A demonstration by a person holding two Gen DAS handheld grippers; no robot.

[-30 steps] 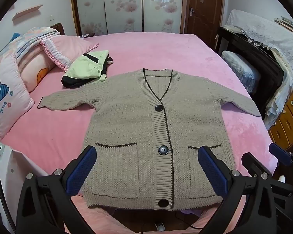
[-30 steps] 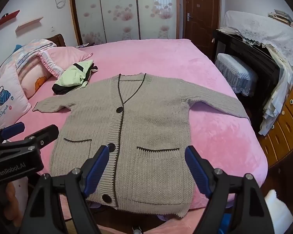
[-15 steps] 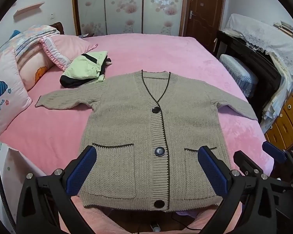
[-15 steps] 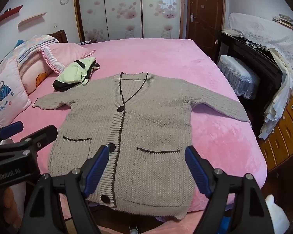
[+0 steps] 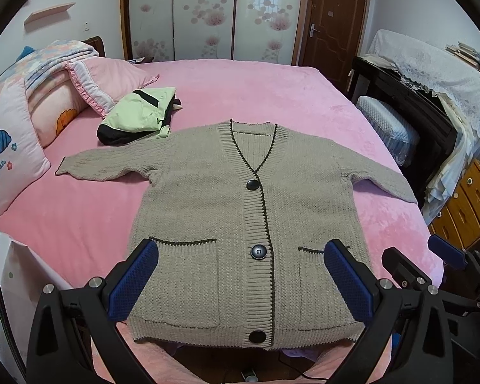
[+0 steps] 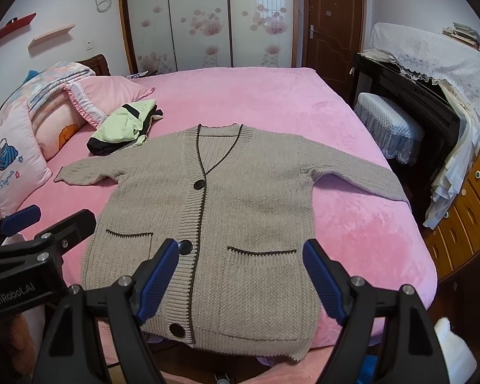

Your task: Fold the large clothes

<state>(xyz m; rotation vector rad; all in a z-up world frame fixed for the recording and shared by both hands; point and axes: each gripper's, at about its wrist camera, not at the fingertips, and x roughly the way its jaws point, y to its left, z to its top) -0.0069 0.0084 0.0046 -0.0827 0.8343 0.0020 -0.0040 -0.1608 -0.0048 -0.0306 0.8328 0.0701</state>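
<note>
A beige knit cardigan with dark trim and three dark buttons lies flat, front up, on the pink bed, both sleeves spread out. Its hem hangs at the near bed edge. My left gripper hovers open above the hem, holding nothing, its blue pads wide apart. My right gripper also stands open over the lower right pocket with nothing between its fingers. Each gripper shows at the edge of the other's view: the right, the left.
A folded green and black garment lies near the cardigan's left sleeve. Pillows are stacked at the left. A padded stool, a dark cabinet and wooden drawers line the right side of the bed.
Both views have shifted slightly; the cardigan lies unmoved and both grippers remain open.
</note>
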